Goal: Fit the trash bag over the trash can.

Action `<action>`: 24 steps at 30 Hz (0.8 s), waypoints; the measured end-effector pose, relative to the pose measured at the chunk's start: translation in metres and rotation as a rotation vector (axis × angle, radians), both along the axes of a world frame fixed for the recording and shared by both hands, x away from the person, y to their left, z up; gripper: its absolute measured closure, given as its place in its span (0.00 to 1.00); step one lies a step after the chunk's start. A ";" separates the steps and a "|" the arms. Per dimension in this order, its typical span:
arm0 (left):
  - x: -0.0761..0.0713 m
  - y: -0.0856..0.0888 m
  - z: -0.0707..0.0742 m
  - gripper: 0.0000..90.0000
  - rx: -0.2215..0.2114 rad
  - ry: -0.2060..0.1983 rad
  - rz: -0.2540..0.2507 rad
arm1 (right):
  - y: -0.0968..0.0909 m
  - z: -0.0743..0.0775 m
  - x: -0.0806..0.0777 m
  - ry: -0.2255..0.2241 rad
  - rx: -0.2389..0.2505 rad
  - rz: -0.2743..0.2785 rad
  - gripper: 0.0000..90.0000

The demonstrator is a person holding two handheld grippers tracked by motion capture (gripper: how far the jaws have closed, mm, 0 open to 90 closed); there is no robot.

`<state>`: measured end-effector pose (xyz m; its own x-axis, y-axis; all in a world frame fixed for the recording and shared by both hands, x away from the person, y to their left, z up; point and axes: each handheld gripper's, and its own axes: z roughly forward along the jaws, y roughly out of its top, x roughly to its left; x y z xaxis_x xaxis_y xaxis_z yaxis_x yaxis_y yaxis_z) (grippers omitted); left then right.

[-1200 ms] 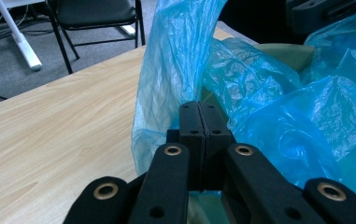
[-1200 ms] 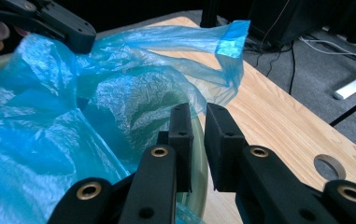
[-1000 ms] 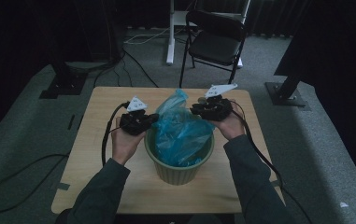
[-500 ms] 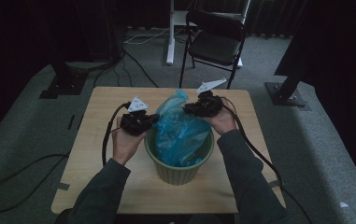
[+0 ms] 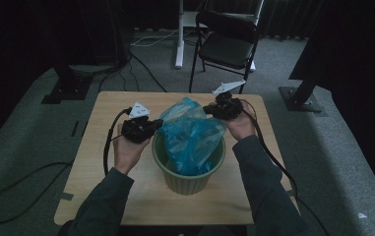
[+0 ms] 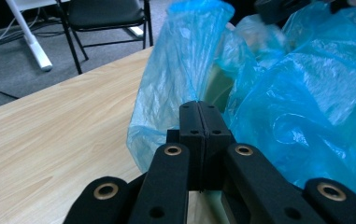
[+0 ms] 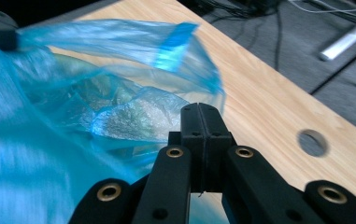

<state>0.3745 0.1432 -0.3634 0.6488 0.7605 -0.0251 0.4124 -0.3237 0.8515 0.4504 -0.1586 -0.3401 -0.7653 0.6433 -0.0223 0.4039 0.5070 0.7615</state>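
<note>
A thin blue plastic bag stands in a green bin at the middle of the wooden table. My left gripper is at the bag's left edge. Its jaws are shut, with the blue film drawn in at their tips. My right gripper is at the bag's far right corner. Its jaws have just been closing and now meet, with the bag's edge running in between them. The bag's mouth is stretched between the two grippers.
A black folding chair and a white stand leg are on the floor beyond the table. Cables trail from both grippers off the table's sides. A round hole is cut in the tabletop near the right gripper.
The right gripper has shifted slightly inward to the bag's corner and its jaws have come together there. The left hand has held still on the bag's left edge.
</note>
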 end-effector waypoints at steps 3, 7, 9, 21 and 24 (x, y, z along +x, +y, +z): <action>0.000 0.008 -0.002 0.99 0.003 0.002 0.015 | -0.009 0.002 0.000 -0.010 -0.030 -0.045 1.00; -0.001 0.015 -0.005 0.99 0.001 0.009 0.029 | -0.022 -0.003 0.002 0.003 -0.029 -0.094 1.00; -0.001 0.018 -0.006 0.99 0.001 0.013 0.033 | -0.027 -0.006 0.002 0.010 -0.027 -0.107 1.00; 0.004 0.027 0.007 0.99 -0.028 -0.022 0.073 | -0.036 0.000 -0.001 -0.031 0.047 -0.124 1.00; 0.011 0.029 0.014 0.99 -0.039 -0.041 0.106 | -0.036 0.006 -0.003 -0.066 0.075 -0.122 1.00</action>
